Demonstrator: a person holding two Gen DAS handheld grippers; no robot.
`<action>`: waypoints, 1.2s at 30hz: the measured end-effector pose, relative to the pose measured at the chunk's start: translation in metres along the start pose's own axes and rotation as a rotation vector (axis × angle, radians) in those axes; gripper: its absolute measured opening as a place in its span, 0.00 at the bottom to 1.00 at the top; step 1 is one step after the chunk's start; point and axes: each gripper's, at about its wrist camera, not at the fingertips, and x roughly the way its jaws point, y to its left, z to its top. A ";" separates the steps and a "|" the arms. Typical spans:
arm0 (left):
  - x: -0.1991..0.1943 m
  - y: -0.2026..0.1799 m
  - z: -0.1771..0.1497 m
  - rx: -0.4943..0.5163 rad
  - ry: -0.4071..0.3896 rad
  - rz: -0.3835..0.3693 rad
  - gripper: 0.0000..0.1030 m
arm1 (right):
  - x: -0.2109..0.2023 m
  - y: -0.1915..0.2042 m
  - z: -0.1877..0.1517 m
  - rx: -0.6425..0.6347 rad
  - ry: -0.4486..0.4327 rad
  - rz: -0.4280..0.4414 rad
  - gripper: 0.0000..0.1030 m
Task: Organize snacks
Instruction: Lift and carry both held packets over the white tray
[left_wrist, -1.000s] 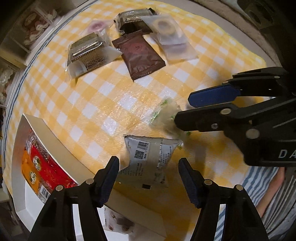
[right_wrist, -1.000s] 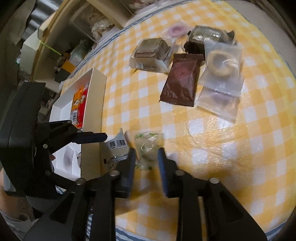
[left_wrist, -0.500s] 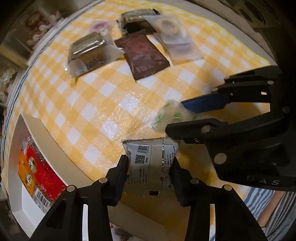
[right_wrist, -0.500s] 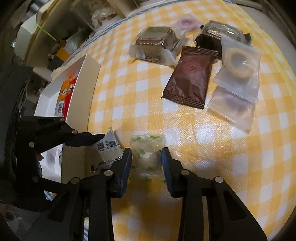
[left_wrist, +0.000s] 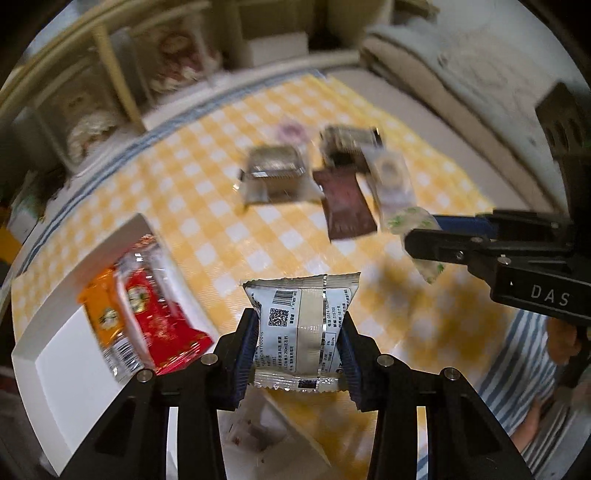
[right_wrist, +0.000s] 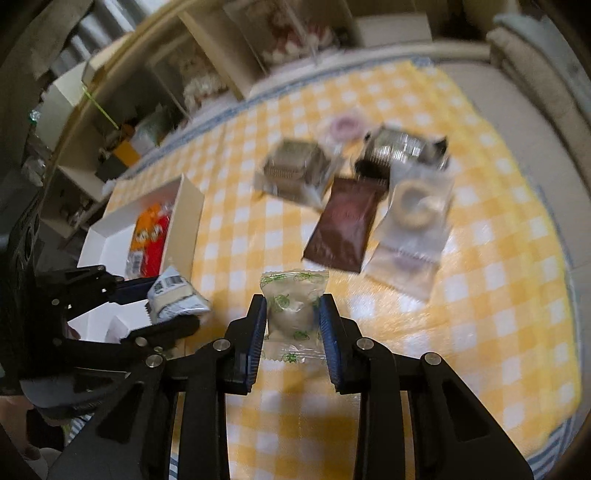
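— Silver-white is the packet (left_wrist: 303, 328), with a barcode and a QR code on it; the left gripper (left_wrist: 300, 349) is closed on its two sides, above the table's (left_wrist: 221, 229) near edge, beside the white box (left_wrist: 66, 365).

— And the right gripper (right_wrist: 292, 326)?

— It clamps a clear wrapper with green leaves (right_wrist: 293, 314), a pale round sweet inside, lifted over the yellow checked cloth.

You've got "DAS" in pale letters on the right gripper's (left_wrist: 421, 236) black body. The silver packet (left_wrist: 301, 328) carries a barcode, a QR code and fine print too small to read. Print on the red-and-orange packets (left_wrist: 144, 321) is blurred.
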 end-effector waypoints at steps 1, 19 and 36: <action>-0.010 0.004 0.000 -0.017 -0.020 -0.002 0.40 | -0.006 0.002 0.001 -0.004 -0.015 0.004 0.29; -0.169 0.034 -0.093 -0.286 -0.244 0.038 0.40 | -0.060 0.060 -0.005 -0.058 -0.169 0.084 0.29; -0.205 0.101 -0.190 -0.521 -0.196 0.127 0.41 | -0.015 0.132 -0.034 -0.120 -0.042 0.217 0.29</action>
